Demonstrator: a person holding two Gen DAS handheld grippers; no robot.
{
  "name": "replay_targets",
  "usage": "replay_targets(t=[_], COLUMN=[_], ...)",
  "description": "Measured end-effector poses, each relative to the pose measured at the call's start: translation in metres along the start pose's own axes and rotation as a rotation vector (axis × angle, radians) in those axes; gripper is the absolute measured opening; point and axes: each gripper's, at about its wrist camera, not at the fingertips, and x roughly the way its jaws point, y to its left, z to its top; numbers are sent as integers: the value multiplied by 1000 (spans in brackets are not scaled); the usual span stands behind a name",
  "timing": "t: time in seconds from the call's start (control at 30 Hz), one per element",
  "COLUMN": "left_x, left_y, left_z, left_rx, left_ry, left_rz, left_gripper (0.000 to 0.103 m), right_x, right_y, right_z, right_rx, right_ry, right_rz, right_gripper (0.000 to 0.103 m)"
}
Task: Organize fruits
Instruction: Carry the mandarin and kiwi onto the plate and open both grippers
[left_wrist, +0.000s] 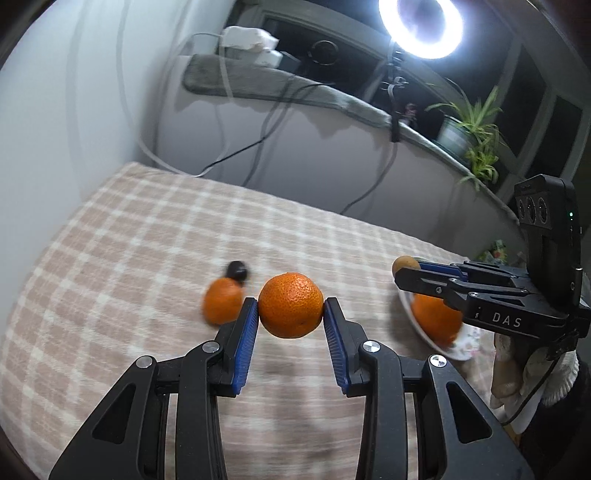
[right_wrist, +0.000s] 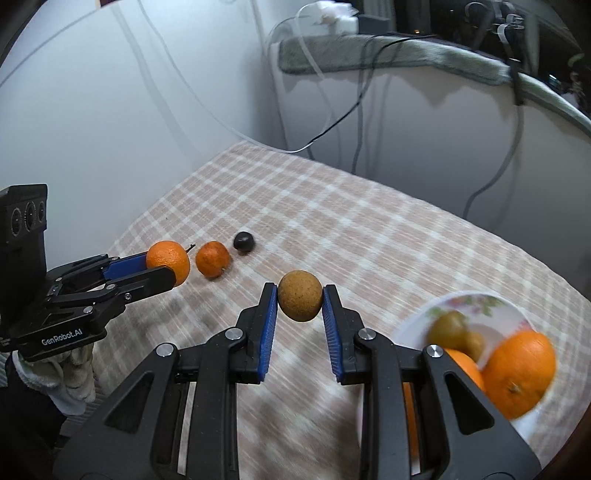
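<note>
Where the left wrist view centres, an orange (left_wrist: 290, 305) sits clamped between the blue pads of the left gripper (left_wrist: 290, 308), fingers closed onto its two sides, fruit clear of the checked cloth (left_wrist: 147, 236) below. Second orange (left_wrist: 222, 301) lies on the cloth just left of the held one, partly behind the left finger; a small dark fruit (left_wrist: 238, 271) touches its upper edge or sits just behind it, cannot tell which.

Right wrist view, centre: a round brown fruit (right_wrist: 299, 295) gripped between the pads of the right gripper (right_wrist: 299, 301), fingers drawn in narrow on it, also lifted off the cloth. Same view, left middle: the left gripper seen side-on with its orange at the tips, the loose orange and the dark fruit in a row to its right on the surface.

Lower right of the right wrist view: a white floral plate (right_wrist: 476, 301), blurred, carrying two large oranges (right_wrist: 519, 373) and two greenish-brown fruits (right_wrist: 448, 328). In the left wrist view the plate shows at right middle, mostly behind the right gripper.

A pale glove or sleeve cuff (left_wrist: 554, 380) shows under the right gripper, lower right of the left wrist view.

Upper frame, left wrist view: ring light (left_wrist: 421, 26) lit, potted plant (left_wrist: 469, 129) on a grey-covered ledge (left_wrist: 280, 85), cables (left_wrist: 258, 140) hanging down the white wall.
</note>
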Motion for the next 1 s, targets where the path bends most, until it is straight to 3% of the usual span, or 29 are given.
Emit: replay_targets(t=[0.57, 1.0], left_x=[33, 56], left_y=[-102, -165], left_z=[2, -5], left_rx=[143, 236], left_ry=[51, 107], left_rz=[-170, -262], left_gripper=[35, 35], right_x=[-80, -96], right_y=[-89, -122], right_z=[-52, -83], right_rx=[155, 228], right_ry=[-64, -55], right_rz=[-144, -175], right_gripper=[26, 26])
